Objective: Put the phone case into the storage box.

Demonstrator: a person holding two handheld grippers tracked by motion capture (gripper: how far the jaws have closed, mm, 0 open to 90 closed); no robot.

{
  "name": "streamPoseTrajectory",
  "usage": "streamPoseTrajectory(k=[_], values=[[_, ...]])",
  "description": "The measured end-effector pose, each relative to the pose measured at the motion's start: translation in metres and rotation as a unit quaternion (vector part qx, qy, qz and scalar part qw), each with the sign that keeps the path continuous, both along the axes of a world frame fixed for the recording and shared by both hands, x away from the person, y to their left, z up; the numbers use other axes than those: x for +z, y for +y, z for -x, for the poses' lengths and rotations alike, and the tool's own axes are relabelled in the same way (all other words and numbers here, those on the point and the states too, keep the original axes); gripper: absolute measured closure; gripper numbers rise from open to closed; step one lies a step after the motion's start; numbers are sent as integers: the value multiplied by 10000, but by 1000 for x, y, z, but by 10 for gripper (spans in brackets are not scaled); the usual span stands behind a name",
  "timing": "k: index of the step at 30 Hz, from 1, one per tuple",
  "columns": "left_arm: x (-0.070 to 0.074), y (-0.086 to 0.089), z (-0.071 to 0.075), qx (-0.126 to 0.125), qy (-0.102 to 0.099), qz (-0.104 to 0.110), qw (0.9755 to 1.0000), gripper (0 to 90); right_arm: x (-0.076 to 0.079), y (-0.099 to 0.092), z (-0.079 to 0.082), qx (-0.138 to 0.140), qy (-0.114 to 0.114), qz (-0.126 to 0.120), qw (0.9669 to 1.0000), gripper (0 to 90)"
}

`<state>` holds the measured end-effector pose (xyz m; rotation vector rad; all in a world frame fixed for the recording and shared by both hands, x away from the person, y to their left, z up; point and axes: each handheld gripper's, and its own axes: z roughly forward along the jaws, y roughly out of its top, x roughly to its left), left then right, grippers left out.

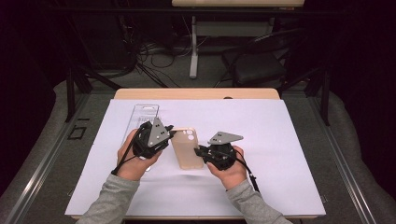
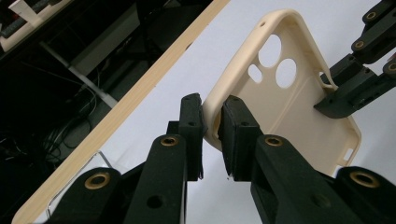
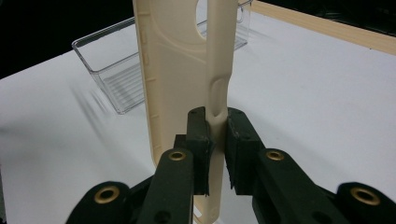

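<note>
Both grippers are clamped on one beige phone case (image 1: 187, 148), which is held above the white sheet (image 1: 280, 140) near the middle of the table (image 1: 196, 94). On the left, the left gripper (image 1: 171, 135) is closed on the case's left rim near the camera cut-outs; in the left gripper view its pads (image 2: 233, 130) are seen pinching that edge. On the right, the right gripper (image 1: 198, 152) is closed on the opposite long rim, nearer the case's near end; in the right gripper view the thin side wall is squeezed between its pads (image 3: 201, 135), just below a button recess. The case is seen empty, its hollow inner side turned up. A clear plastic tray (image 1: 142, 116) is left lying on the sheet at the far left, behind the left hand (image 1: 135, 161), and nothing is seen inside it. The work is judged to be midway: the case has been picked up and is shared between two grips, while its placing, perhaps into the tray, is not yet done.
</note>
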<state>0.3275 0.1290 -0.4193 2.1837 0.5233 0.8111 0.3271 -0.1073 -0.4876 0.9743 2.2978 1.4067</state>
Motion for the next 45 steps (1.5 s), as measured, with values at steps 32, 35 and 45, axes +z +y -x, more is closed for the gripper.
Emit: streamPoseTrajectory(k=[32,35,45], values=[[-4,5,-7,-45,124,83,9999,795,-2,-1,-2,13,57,-188,9998,741],[-4,7,-8,-40,147,93,9998,796,-2,-1,-2,11,27,-214,9998,714],[-5,13,-12,5,174,189,9997,796,1,-4,-4,-51,-120,-316,9994,601]])
